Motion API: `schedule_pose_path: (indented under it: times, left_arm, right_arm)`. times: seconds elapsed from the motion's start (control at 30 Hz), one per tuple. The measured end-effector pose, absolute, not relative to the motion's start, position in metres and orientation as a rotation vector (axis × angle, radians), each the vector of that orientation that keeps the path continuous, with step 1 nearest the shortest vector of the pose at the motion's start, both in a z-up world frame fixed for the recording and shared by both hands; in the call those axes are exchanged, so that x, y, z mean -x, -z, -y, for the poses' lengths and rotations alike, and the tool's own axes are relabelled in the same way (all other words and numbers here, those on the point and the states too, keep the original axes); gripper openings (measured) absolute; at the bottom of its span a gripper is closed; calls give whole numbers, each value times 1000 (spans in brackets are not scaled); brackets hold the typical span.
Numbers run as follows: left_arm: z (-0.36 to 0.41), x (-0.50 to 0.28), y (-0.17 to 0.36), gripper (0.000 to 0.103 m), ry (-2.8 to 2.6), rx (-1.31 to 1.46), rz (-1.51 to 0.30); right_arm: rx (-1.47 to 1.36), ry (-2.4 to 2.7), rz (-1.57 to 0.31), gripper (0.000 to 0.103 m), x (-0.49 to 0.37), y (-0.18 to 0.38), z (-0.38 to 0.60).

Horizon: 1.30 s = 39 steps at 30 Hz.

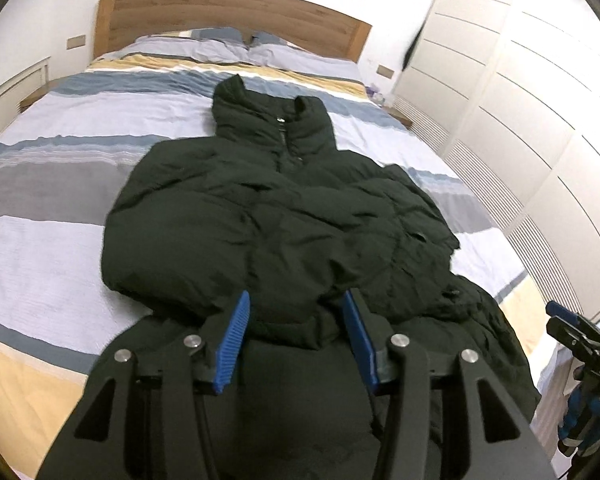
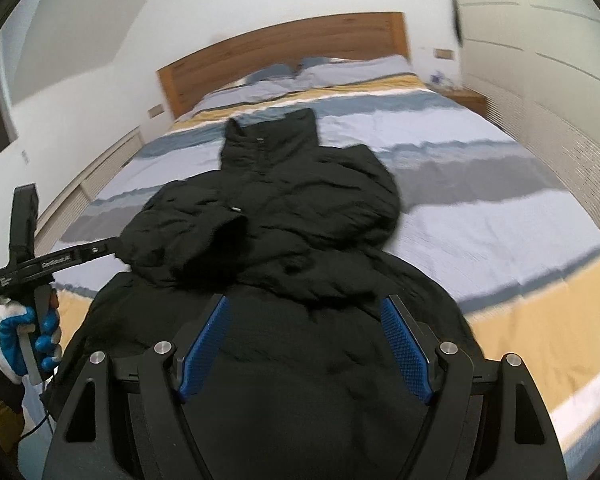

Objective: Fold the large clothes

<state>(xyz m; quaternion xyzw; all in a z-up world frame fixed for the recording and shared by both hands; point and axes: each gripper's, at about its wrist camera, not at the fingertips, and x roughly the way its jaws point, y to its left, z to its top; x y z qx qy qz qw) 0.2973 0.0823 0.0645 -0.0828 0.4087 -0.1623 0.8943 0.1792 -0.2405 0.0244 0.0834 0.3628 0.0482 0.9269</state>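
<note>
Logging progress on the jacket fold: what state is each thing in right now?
Jacket: flat on the bed, collar toward the headboard, both sleeves folded in across the front.
Left gripper: open, nothing between its fingers.
Right gripper: open wide, holding nothing.
Bed: made, striped cover spread flat.
Pillows: lying at the headboard.

Bedspread (image 1: 40, 248) free both sides of jacket (image 1: 276, 216); wardrobe (image 1: 540, 128) crowds right edge.
</note>
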Motion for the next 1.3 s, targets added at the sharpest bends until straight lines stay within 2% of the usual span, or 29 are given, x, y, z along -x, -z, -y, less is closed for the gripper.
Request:
schedule_pose_path:
  times: [0.33,0.57,0.87,1.3]
  left_arm:
    - [-95,-327,-51,48,291,163,-839]
    - [-97,-352,-28,48,261,174,-848]
    - [-100,-367,25,48,241,206,-901]
    - [-93,-364,34,49,221,157,-969]
  right_arm:
    - [-52,-274,-713,77,-256,-38,148]
    - [16,-326,-752,77,-300,-9,104]
    - [9,-274,-861,77,-329,51,113]
    - [11,-268,-924,78,-335,83,124]
